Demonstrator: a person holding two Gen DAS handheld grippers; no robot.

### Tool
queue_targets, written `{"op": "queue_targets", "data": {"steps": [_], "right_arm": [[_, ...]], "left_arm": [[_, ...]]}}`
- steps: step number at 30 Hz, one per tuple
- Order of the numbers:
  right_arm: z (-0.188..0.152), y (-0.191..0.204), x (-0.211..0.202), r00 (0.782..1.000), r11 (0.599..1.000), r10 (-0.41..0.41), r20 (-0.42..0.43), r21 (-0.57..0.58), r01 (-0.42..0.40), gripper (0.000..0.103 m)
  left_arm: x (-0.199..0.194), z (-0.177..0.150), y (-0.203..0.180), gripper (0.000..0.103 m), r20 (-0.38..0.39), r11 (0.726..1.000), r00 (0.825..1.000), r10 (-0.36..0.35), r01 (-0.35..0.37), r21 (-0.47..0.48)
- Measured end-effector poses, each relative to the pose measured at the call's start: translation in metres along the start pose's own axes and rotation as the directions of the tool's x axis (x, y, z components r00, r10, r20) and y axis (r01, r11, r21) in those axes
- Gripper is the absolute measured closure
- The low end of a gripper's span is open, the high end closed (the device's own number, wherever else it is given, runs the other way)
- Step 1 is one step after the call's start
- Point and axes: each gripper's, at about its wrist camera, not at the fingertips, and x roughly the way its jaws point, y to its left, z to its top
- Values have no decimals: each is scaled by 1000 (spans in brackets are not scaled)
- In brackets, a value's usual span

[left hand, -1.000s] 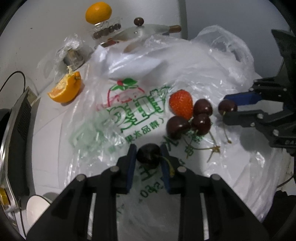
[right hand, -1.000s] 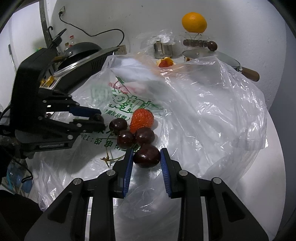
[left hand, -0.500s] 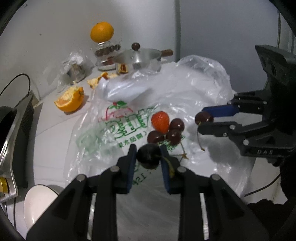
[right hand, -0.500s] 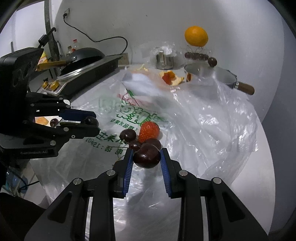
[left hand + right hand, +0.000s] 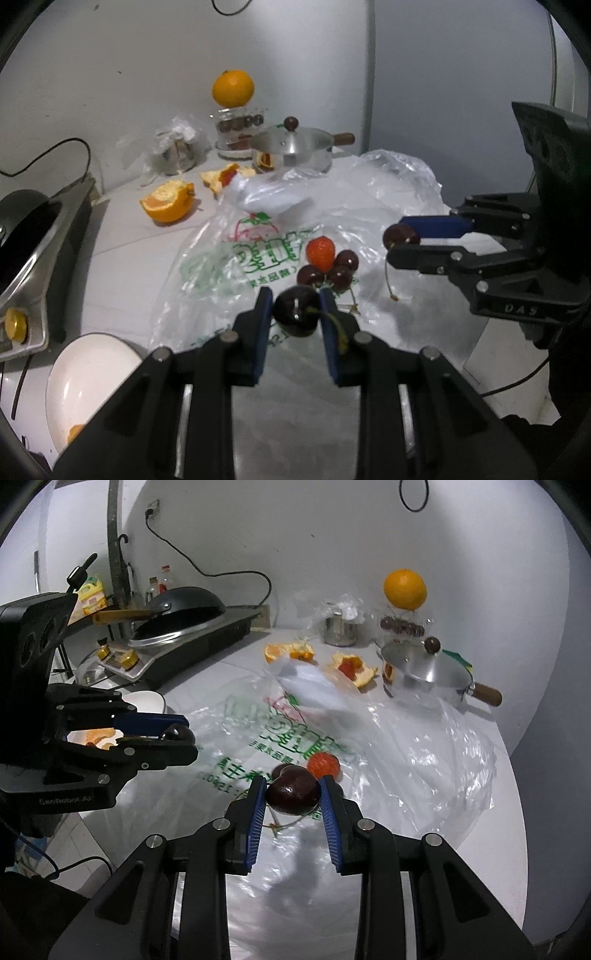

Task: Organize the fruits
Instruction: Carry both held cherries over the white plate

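Note:
My left gripper [image 5: 296, 312] is shut on a dark cherry [image 5: 295, 311] and holds it above the clear plastic bag [image 5: 369, 206]. My right gripper [image 5: 293, 791] is shut on another dark cherry [image 5: 293, 791]; it also shows in the left wrist view [image 5: 400, 238], stem hanging down. On the bag lie a strawberry [image 5: 320, 252] and three cherries [image 5: 340, 273]. A white bowl [image 5: 86, 384] with an orange piece [image 5: 75, 432] sits at the lower left. The left gripper shows in the right wrist view [image 5: 177, 736].
A lidded steel pot [image 5: 291, 151] with a wooden handle stands at the back. A whole orange [image 5: 232, 88] sits on a glass jar [image 5: 238, 127]. A cut orange half [image 5: 168, 201] and peels [image 5: 225, 177] lie near the bag. A cooker with a pan [image 5: 177, 624] stands at the left.
Both grippers have risen and pulled back from the bag, each with its cherry. The fruit pile looks smaller and farther, and the white bowl has come into view.

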Motion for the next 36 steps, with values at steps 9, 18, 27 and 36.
{"op": "queue_targets", "data": {"steps": [9, 18, 27, 36], "right_arm": [[10, 29, -10, 1000, 999, 8, 20, -43, -7, 71], [18, 55, -12, 999, 997, 16, 28, -77, -14, 71], [24, 81, -7, 999, 992, 38, 21, -118, -35, 71], [30, 107, 1, 999, 987, 54, 3, -153, -53, 71]], "left_arm": [[-34, -11, 6, 77, 54, 999, 998, 33, -32, -10], [-60, -21, 16, 77, 98, 998, 994, 50, -47, -32], [-79, -36, 35, 77, 118, 995, 990, 79, -71, -70], [-94, -56, 62, 77, 123, 987, 986, 117, -101, -126]]}}
